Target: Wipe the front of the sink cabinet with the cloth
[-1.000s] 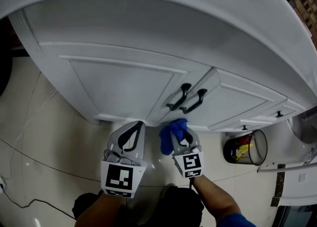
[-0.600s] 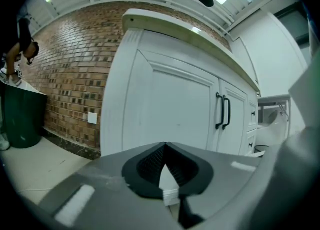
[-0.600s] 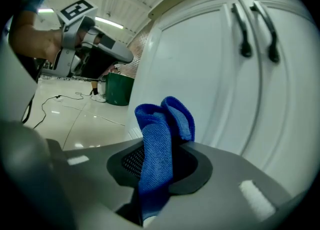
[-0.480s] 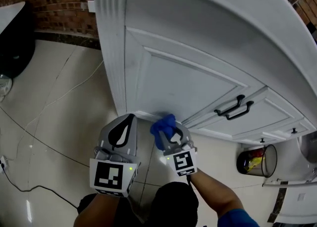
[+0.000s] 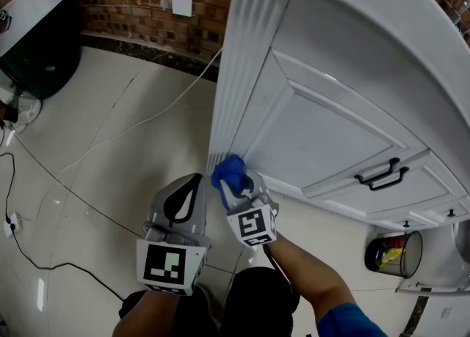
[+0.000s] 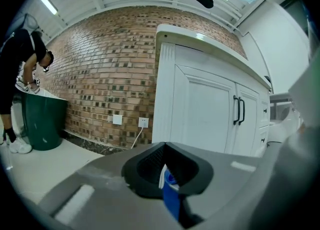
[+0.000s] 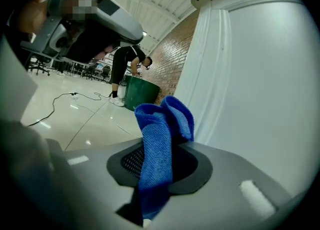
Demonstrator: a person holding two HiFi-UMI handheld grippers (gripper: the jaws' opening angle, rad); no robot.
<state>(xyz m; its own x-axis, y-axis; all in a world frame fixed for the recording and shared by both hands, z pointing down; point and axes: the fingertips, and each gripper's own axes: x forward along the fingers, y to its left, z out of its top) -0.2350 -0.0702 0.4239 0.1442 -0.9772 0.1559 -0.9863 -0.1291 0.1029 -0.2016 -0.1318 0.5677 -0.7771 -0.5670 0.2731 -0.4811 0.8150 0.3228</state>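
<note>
The white sink cabinet (image 5: 330, 130) fills the upper right of the head view, its fluted corner post (image 5: 246, 64) running down its left edge. My right gripper (image 5: 233, 183) is shut on a blue cloth (image 5: 228, 170), which is pressed against the foot of that post. In the right gripper view the cloth (image 7: 161, 139) stands bunched out of the shut jaws, with the cabinet (image 7: 260, 103) close on the right. My left gripper (image 5: 192, 181) hangs shut and holds nothing, beside the right one and just short of the cabinet. It (image 6: 167, 176) faces the cabinet front (image 6: 210, 113).
Two black door handles (image 5: 382, 175) sit further right on the cabinet. A mesh waste bin (image 5: 396, 253) stands at the lower right. A cable (image 5: 51, 181) crosses the tiled floor. A brick wall with a socket (image 5: 181, 6) lies behind. A person (image 6: 20, 73) bends over a green bin (image 6: 42, 124).
Both grippers have moved left along the cabinet front, from below the door handles to the fluted left corner post. The cloth has stayed in the right gripper.
</note>
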